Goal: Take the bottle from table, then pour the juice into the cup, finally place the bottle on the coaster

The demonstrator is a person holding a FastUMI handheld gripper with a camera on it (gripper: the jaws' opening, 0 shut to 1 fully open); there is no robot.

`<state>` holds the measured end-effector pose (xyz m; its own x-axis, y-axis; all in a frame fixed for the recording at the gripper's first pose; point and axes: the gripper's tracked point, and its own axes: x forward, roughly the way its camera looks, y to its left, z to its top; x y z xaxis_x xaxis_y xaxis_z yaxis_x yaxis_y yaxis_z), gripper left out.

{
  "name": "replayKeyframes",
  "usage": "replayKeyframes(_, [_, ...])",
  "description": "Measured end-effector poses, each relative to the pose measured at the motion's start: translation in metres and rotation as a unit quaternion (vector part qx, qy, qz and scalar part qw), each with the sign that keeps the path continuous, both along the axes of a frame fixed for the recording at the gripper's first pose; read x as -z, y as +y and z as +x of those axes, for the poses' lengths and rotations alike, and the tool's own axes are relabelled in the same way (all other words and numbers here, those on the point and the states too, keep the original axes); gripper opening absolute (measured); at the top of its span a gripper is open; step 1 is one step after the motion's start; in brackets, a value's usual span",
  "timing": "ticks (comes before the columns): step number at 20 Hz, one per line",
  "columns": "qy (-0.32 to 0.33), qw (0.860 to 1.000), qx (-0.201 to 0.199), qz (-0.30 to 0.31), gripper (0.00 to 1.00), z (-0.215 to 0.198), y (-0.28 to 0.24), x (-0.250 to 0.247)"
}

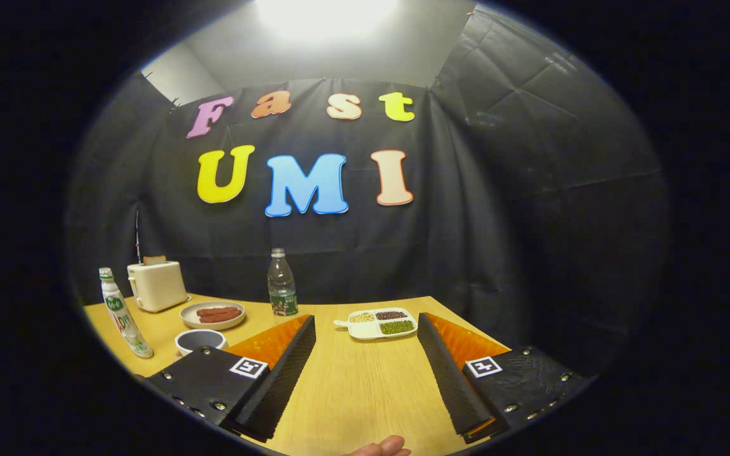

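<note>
My gripper (365, 329) is wide open, nothing between the fingers, just bare table (365, 386) in the gap. Fingers sit low over the wood, tips pointing toward the back wall.

A bit of a hand (381, 448) shows at the near table edge, between and behind the fingers.

Just ahead of the right finger tip: a white divided tray (377, 323) with three compartments, pale beans in one, dark reddish ones in another, green ones in the third. Close to the tip, not touching.

Beyond the left finger tip, near the back edge of the table: a clear water bottle (281, 284), upright, cap on, green label.

Left of the left finger, partly hidden behind it: the cup (199, 341), white outside, dark inside, upright. Can't tell whether anything is in it.

Behind the cup: a shallow plate (212, 315) with reddish sausage-like pieces on it.

Further left, near the table's edge: the juice bottle (123, 313), white with green cap and green print, standing, looks tilted from lens distortion. Well apart from my fingers, off to the left of the cup.

Back left corner: a cream toaster (156, 285) with a slice of bread sticking out of the top.
</note>
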<state>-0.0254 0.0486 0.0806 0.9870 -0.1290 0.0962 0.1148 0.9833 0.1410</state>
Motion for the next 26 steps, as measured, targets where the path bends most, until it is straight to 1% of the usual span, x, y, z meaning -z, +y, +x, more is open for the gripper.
replayKeyframes(2, [0.014,1.0,0.019,-0.01,0.98,-0.012,0.021,0.0])
replayKeyframes(3, [0.016,1.0,0.019,-0.009,0.98,-0.019,0.034,-0.003])
replayKeyframes(5, [0.0,1.0,0.0,-0.007,0.98,-0.029,0.07,-0.016])
replayKeyframes(6, [-0.004,1.0,-0.003,-0.009,0.98,-0.032,0.083,-0.02])
replayKeyframes(8, [0.006,1.0,0.001,-0.023,0.98,-0.035,0.103,-0.015])
replayKeyframes(13, [0.02,0.999,-0.018,-0.024,0.98,-0.047,0.178,-0.01])
replayKeyframes(14, [0.014,0.999,-0.028,-0.017,0.98,-0.052,0.197,-0.012])
replayKeyframes(16, [-0.011,0.998,-0.063,-0.01,0.98,-0.063,0.244,-0.02])
replayKeyframes(19, [-0.013,0.995,-0.095,-0.024,0.98,-0.064,0.295,-0.013])
replayKeyframes(22, [-0.018,0.99,-0.137,-0.032,0.98,-0.061,0.34,-0.01])
replayKeyframes(23, [-0.017,0.989,-0.142,-0.033,0.98,-0.056,0.351,-0.006])
replayKeyframes(26, [-0.011,0.989,-0.142,-0.031,0.98,-0.038,0.373,0.003])
